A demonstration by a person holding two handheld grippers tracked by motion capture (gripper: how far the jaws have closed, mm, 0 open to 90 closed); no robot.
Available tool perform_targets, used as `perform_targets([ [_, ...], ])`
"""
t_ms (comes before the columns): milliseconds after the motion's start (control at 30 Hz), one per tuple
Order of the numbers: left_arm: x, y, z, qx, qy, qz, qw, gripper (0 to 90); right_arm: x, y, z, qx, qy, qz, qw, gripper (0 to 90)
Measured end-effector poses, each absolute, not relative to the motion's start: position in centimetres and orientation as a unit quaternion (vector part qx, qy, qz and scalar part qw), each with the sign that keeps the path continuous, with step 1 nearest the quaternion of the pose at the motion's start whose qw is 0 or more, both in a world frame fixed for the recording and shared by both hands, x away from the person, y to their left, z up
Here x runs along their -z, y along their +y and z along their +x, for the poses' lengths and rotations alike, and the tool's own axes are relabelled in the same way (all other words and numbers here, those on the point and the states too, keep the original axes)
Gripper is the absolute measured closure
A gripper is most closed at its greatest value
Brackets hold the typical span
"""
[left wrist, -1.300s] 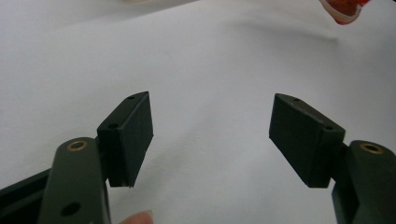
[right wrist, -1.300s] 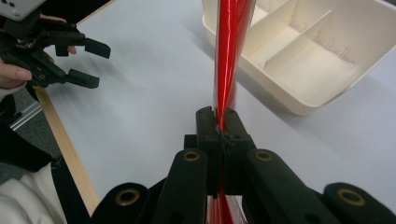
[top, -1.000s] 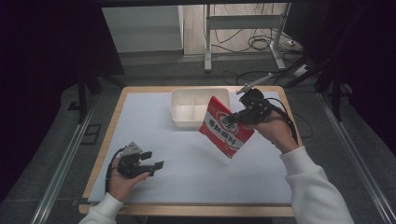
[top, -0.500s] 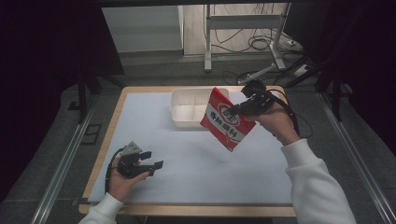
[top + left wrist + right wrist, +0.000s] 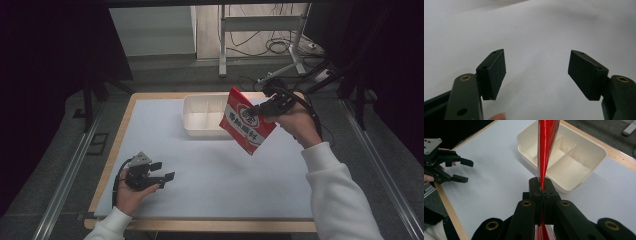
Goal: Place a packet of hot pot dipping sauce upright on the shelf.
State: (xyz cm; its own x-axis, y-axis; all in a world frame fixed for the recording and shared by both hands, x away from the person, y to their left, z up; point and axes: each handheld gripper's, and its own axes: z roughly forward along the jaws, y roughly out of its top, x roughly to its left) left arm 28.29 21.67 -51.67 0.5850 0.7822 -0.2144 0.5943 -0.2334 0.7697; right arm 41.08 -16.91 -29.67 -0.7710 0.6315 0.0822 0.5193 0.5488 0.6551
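Packet [image 5: 247,123] red, held in the air just beside the white tray [image 5: 200,131] | right gripper [image 5: 541,191] clamped on its edge | left gripper [image 5: 162,171] resting wide apart, holding nothing | step: carrying to tray | next: likely move over a compartment, lower, then release.

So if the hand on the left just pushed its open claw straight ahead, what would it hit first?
Probably nothing soon. The left gripper is open and points low across the bare white table cover. Depth is hard to judge, so it might graze the cover.
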Motion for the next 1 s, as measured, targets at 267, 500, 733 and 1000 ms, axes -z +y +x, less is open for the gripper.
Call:
perform_targets([
  [267, 51.7, 21.7, 28.3, -0.108, 0.442, 0.778, 0.433, 29.9, 29.6, -16.9, 41.8, -0.338, 0.874, 0.338, 0.084, 87.6],
  [500, 51.7, 21.7, 28.3, -0.109, 0.443, 0.777, 0.433, 30.2, 29.3, -16.8, 42.5, -0.338, 0.871, 0.345, 0.090, 87.6],
  [733, 51.7, 21.8, 28.3, -0.109, 0.443, 0.777, 0.434, 30.0, 29.3, -16.7, 43.5, -0.343, 0.864, 0.357, 0.089, 87.6],
  [1000, 51.7, 21.8, 28.3, -0.108, 0.442, 0.776, 0.436, 29.8, 29.2, -16.2, 44.6, -0.336, 0.862, 0.367, 0.095, 87.6],
])
